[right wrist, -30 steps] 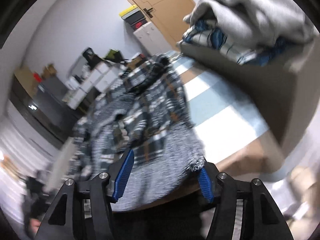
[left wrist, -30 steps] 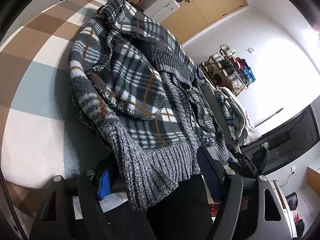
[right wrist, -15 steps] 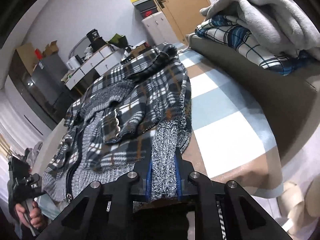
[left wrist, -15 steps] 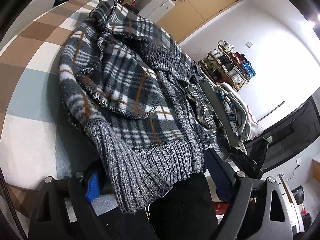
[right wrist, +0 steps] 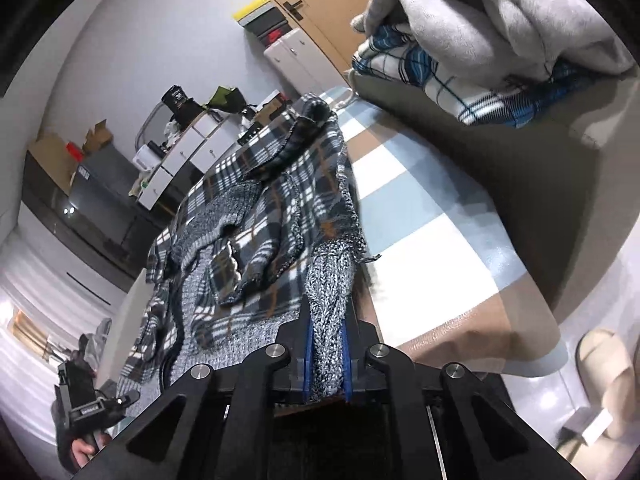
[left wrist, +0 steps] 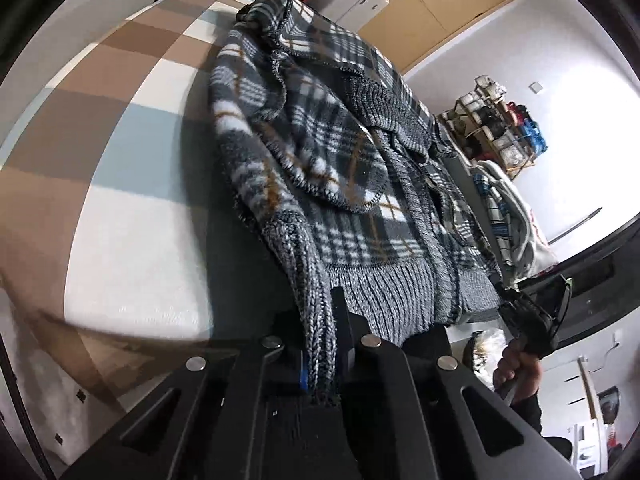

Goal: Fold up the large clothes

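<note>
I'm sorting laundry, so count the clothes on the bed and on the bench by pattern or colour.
Grey plaid knit jacket: 1
Blue-and-white plaid garment: 1
Plain light grey garment: 1
Total: 3

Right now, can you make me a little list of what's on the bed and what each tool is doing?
garment: plaid jacket with grey knit trim, lying spread on the checked cover
left tool: shut on the knit hem at the near corner, jaws just closed
right tool: shut on the knit hem at the other near corner
nearby: folded clothes pile on a grey ledge beside the bed
fold: not yet started
</note>
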Available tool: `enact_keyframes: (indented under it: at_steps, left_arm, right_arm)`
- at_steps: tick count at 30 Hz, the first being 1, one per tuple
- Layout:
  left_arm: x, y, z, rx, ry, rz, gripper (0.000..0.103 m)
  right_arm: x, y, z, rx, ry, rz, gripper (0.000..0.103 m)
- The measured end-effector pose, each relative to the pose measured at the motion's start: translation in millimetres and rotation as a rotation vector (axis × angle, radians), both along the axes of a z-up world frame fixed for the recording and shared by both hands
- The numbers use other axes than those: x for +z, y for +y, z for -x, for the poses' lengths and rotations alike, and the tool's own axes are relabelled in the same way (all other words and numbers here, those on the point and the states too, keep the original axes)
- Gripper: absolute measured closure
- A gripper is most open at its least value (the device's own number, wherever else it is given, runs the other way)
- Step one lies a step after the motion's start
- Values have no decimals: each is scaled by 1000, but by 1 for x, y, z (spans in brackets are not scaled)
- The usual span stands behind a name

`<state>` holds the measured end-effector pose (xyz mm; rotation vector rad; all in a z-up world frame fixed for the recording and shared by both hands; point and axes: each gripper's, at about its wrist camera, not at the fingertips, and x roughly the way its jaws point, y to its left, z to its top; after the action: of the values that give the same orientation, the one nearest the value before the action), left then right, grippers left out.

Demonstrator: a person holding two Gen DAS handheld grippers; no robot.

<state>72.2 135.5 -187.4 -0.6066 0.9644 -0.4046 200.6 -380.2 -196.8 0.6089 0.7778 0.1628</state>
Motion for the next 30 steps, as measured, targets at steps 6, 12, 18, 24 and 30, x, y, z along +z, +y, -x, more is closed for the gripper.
enact_keyframes:
  at_steps: [6, 12, 18, 24, 30]
  left_arm:
    - [1, 3, 13, 3, -24, -14, 100]
    - [0, 0, 25, -27, -3, -41, 100]
    - [-1, 13, 59, -49, -9, -12, 100]
    - [14, 20, 73, -98, -29, 159, 100]
    - [76, 19, 38, -145, -150, 253, 100]
  right_arm:
    - [7, 6, 13, 9, -11, 44, 93]
    - [4, 5, 29, 4, 5, 24, 93]
    - [11, -6, 55, 2, 27, -33, 93]
    - [23, -13, 81, -4, 46, -102, 93]
    - [72, -8, 52, 40, -8, -151, 93]
